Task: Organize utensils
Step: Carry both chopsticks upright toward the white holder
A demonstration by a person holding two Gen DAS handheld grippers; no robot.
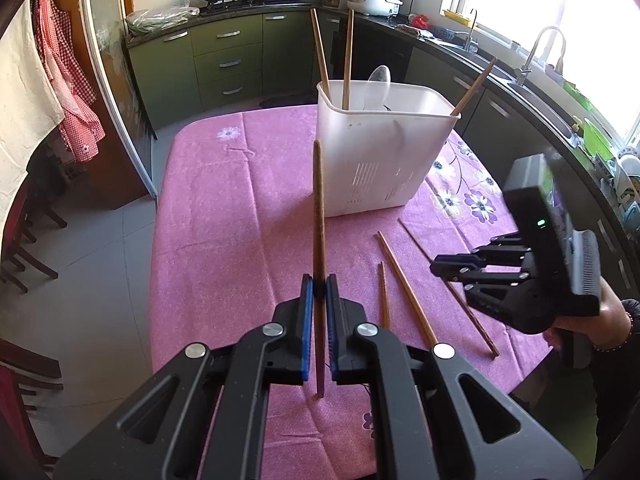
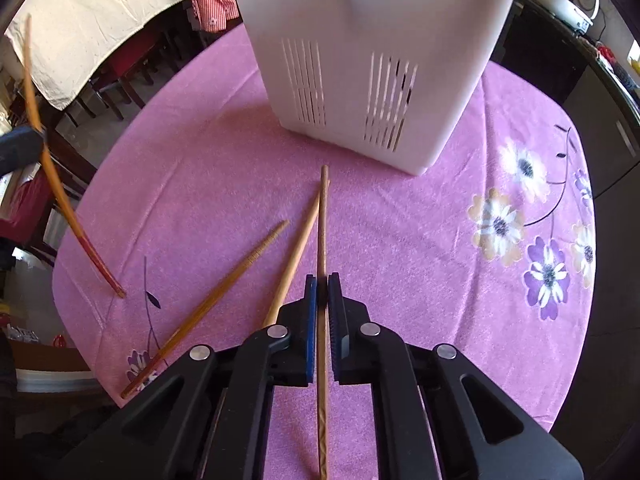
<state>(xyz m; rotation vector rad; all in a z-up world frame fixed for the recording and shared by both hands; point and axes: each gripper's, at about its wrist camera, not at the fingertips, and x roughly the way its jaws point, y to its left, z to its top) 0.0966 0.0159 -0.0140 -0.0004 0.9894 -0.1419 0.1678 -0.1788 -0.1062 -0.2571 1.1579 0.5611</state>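
left tongs [image 1: 319, 286] clamped on a chopstick [image 1: 318, 216] | right tongs [image 2: 322, 290] pinch another chopstick [image 2: 322, 216] | we'd lift level, drop tips-first into the bin [image 1: 376, 152]

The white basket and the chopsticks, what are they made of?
The white basket looks like smooth matte plastic: even colour, moulded slots near its base. The chopsticks look like brown wood or bamboo, dull, not shiny; which one is hard to tell.

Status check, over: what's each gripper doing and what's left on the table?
Left gripper, right gripper: each shut on a chopstick. Two chopsticks loose on cloth. Holder path clear.
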